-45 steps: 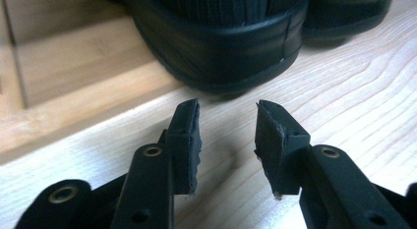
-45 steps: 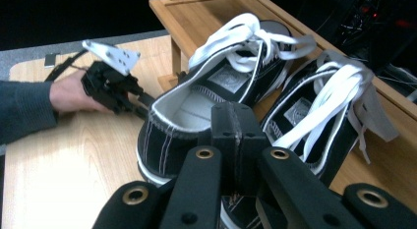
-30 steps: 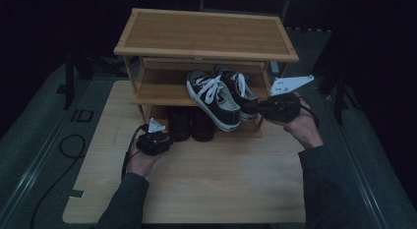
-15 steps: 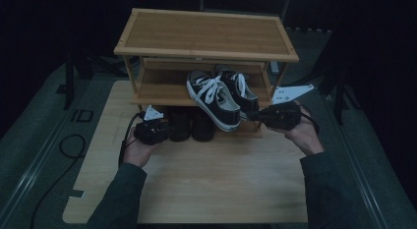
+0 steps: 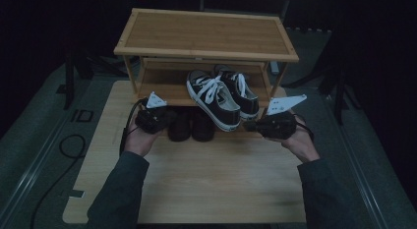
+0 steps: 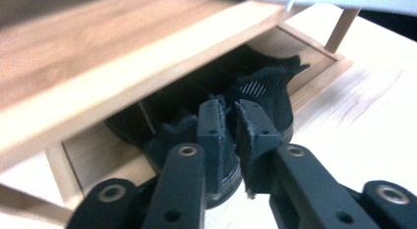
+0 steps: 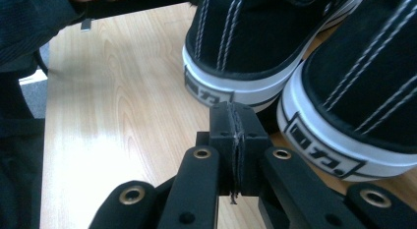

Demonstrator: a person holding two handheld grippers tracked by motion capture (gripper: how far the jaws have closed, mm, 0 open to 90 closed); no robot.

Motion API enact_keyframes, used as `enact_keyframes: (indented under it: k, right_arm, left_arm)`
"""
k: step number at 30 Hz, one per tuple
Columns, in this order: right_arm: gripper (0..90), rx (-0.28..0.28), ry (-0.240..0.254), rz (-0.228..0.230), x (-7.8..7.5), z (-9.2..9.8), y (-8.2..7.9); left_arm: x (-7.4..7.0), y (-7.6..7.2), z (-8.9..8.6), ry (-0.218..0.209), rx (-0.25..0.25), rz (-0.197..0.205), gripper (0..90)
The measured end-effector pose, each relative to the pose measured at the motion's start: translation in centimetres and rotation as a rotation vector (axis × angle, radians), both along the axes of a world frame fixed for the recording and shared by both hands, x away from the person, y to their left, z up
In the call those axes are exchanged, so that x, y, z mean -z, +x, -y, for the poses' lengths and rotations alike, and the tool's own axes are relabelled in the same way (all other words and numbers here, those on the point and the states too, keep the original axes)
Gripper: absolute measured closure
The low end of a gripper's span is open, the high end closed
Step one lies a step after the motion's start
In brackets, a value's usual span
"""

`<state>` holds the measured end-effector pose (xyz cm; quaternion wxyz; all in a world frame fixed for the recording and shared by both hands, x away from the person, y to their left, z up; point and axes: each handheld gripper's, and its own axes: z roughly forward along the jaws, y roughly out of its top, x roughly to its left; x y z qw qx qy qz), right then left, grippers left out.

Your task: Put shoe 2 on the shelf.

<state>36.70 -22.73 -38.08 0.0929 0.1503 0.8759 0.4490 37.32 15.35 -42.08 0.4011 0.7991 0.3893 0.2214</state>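
Two black sneakers with white laces [image 5: 216,99] [image 5: 242,89] lie on the rack's middle shelf, heels jutting over its front edge. Under that shelf stand two dark shoes [image 5: 179,126] [image 5: 201,127]. My left gripper [image 5: 167,117] is at the left dark shoe. In the left gripper view its tips [image 6: 229,113] stand a narrow gap apart over the shoe's heel [image 6: 270,91], with nothing visible between them. My right gripper [image 5: 249,125] sits just right of the sneakers. Its jaws [image 7: 231,111] are pressed together and hold nothing, just below the white-rimmed heels [image 7: 236,47] [image 7: 354,96].
The bamboo shoe rack [image 5: 204,35] stands at the back of a light wooden board [image 5: 206,175]. Its right leg [image 5: 276,84] rises behind my right gripper. A black cable [image 5: 69,145] lies on the grey floor at left. A dark sleeve [image 7: 29,27] crosses the board's far side.
My left gripper has moved forward to the dark shoes under the shelf. My right gripper has dropped lower and back a little from the sneakers' side.
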Motion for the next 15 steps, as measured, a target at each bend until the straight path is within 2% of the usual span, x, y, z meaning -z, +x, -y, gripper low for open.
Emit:
enact_keyframes:
  k: [1,3,15]
  right_arm:
    - [88.4,-0.003,0.000,-0.001,0.1,0.0,-0.1]
    - [88.4,-0.011,-0.002,-0.003,0.3,0.0,-0.2]
    - [88.6,-0.056,-0.005,-0.014,1.2,-1.1,-0.7]
  left_arm:
    - [-0.2,0.1,0.0,0.006,0.006,-0.001,85.7]
    - [-0.5,0.3,0.2,-0.008,0.010,0.006,89.4]
    - [-2.4,1.6,0.5,-0.023,0.012,0.030,89.9]
